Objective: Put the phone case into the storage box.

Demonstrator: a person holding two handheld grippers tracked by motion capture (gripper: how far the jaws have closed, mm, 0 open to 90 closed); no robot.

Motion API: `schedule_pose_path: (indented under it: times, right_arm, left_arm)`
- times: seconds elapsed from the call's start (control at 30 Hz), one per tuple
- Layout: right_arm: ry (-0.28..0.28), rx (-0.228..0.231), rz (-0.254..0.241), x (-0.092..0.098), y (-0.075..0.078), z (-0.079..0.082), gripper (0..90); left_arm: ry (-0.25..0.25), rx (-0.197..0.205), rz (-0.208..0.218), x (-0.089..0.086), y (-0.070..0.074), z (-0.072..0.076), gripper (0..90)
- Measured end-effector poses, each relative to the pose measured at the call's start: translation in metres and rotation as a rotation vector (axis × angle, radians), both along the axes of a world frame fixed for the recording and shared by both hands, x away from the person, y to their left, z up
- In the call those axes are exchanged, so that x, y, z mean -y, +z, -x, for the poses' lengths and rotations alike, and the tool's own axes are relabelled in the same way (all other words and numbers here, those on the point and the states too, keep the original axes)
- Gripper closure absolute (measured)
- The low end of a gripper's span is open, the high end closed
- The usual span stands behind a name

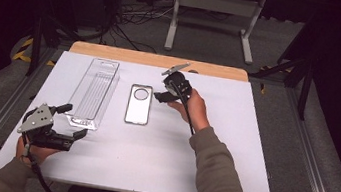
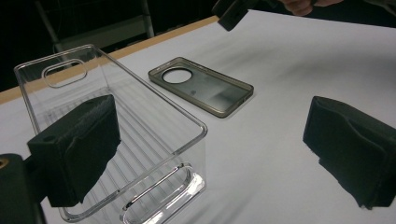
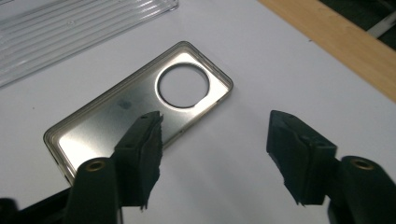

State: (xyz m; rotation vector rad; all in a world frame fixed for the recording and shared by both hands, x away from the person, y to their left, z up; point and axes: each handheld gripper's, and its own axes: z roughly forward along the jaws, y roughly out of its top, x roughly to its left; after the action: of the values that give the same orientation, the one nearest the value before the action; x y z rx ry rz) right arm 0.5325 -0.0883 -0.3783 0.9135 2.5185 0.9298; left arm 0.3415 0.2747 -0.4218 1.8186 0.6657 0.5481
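1. Step in hand, as I judge it: the right gripper [image 1: 157, 95] reaches for the phone case [image 1: 138, 104], its jaws partly open and empty, one jaw over the case's long edge.
2. Next move likely calls for straddling that thin rim and closing.
3. The left gripper [image 1: 75, 122] waits wide open and empty, beside the clear plastic tray [image 1: 93, 91].
4. The case lies flat mid-tabletop [image 1: 231, 150], smoky translucent, with a round camera hole.

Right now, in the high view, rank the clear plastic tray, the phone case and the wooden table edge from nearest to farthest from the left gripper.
From the left gripper:
1. Clear plastic tray, just ahead.
2. Phone case, mid-table, right of tray.
3. Wooden table edge, far side.
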Motion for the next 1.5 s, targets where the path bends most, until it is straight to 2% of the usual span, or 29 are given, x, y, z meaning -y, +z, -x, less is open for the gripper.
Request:
schedule_pose_path:
  times: [0.1,0.13,0.17,0.27,0.33,0.4,0.5,0.67,0.73,0.8,0.83,1.17,1.23,1.3,1.5]
  right_arm:
    - [0.018,-0.02,0.059,-0.012,-0.006,-0.014,40.5]
    - [0.015,-0.021,0.068,-0.015,-0.008,-0.018,45.6]
    - [0.015,-0.025,0.072,-0.018,-0.01,-0.023,49.0]
    - [0.026,-0.05,0.088,-0.026,-0.014,-0.032,51.1]
    - [0.021,-0.052,0.093,-0.029,-0.017,-0.036,52.7]
    - [0.019,-0.065,0.122,-0.037,-0.023,-0.044,53.2]
    - [0.025,-0.086,0.129,-0.044,-0.027,-0.051,54.3]
    - [-0.008,-0.132,0.166,-0.048,-0.039,-0.067,54.6]
    - [-0.017,-0.142,0.151,-0.047,-0.041,-0.071,59.0]
    - [-0.026,-0.149,0.145,-0.047,-0.041,-0.073,63.1]
    - [-0.027,-0.148,0.148,-0.047,-0.042,-0.074,63.4]
    - [-0.051,-0.158,0.179,-0.054,-0.048,-0.078,73.0]
    - [-0.054,-0.16,0.189,-0.055,-0.049,-0.078,77.6]
    - [-0.073,-0.167,0.181,-0.056,-0.049,-0.078,78.7]
    - [-0.075,-0.13,0.23,-0.061,-0.049,-0.075,81.8]
  left_arm:
    - [-0.002,-0.004,0.0,-0.001,-0.001,-0.001,4.9]
    - [-0.002,-0.01,0.001,-0.001,-0.001,-0.002,5.1]
    - [0.0,-0.009,0.0,-0.002,-0.001,-0.002,5.1]
    - [0.0,-0.021,0.005,-0.002,-0.003,-0.003,5.1]
    - [0.0,-0.026,0.009,-0.002,-0.003,-0.004,5.1]
    - [0.002,-0.032,0.008,-0.002,-0.004,-0.004,5.1]
    - [-0.003,-0.038,-0.011,-0.002,-0.005,-0.005,5.2]
    - [-0.004,-0.044,-0.009,-0.002,-0.007,-0.004,5.2]
    - [-0.009,-0.045,-0.011,-0.002,-0.008,-0.002,5.3]
    - [-0.012,-0.036,-0.025,-0.003,-0.007,-0.002,5.4]
    - [-0.015,-0.044,-0.016,-0.002,-0.008,-0.001,5.4]
    - [-0.021,-0.051,-0.022,-0.003,-0.007,0.002,5.8]
    - [-0.024,-0.05,-0.017,-0.003,-0.008,0.002,5.9]
    - [-0.025,-0.048,-0.015,-0.003,-0.008,0.003,6.1]
    - [-0.034,-0.054,-0.029,-0.001,-0.008,0.003,6.2]
